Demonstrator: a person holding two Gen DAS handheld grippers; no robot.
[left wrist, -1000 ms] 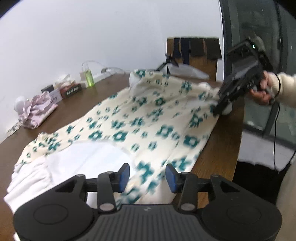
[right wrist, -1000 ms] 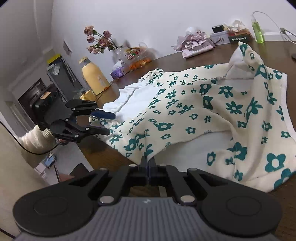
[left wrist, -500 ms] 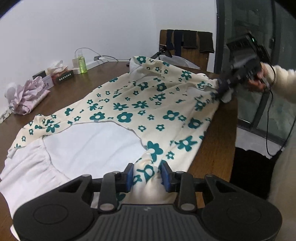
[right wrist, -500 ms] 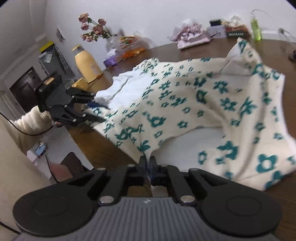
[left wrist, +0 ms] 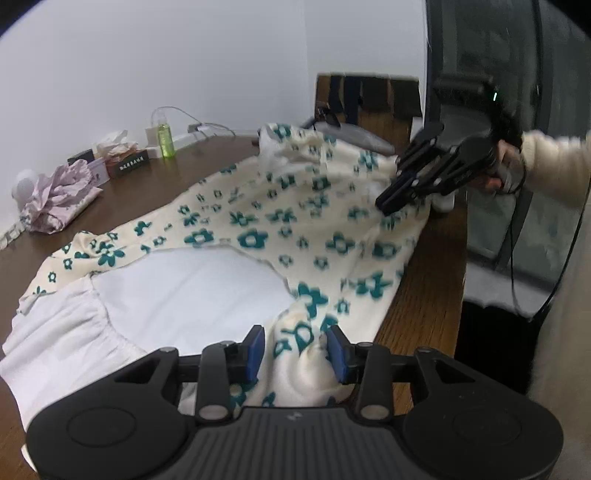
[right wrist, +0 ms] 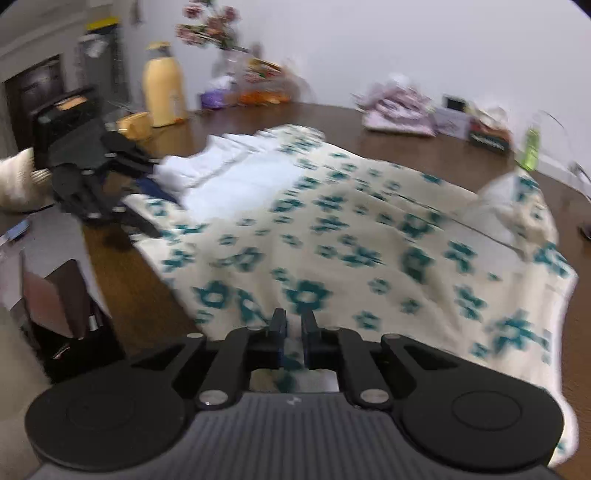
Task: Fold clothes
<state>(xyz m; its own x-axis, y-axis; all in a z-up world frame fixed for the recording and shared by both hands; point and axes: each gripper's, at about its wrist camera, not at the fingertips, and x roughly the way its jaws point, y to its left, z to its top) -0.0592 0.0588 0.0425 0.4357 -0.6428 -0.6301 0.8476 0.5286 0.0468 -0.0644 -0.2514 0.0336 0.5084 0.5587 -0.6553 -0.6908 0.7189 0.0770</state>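
A cream garment with teal flowers (left wrist: 258, 221) (right wrist: 369, 240) lies spread over the brown table (left wrist: 424, 295), its white inside (left wrist: 184, 288) showing at the near end. My left gripper (left wrist: 295, 347) is open at the near hem, with a raised bunch of the fabric between its blue pads (left wrist: 255, 349). My right gripper (right wrist: 293, 325) is shut on the garment's edge at the far end. In the left wrist view the right gripper (left wrist: 388, 205) pinches that edge near the table's right side. The left gripper (right wrist: 110, 206) appears blurred in the right wrist view.
A pink cloth bundle (left wrist: 55, 199), small boxes (left wrist: 129, 166) and a green bottle (left wrist: 165, 140) line the wall side. A yellow bottle (right wrist: 164, 92) and flowers (right wrist: 210, 29) stand at one end. A chair (left wrist: 369, 99) stands behind. The table edge (left wrist: 458, 258) is close.
My left gripper moved onto the near hem, narrowed around it, then widened again with fabric bunched between its pads. My right gripper swung along the edge, dragging the garment with it.
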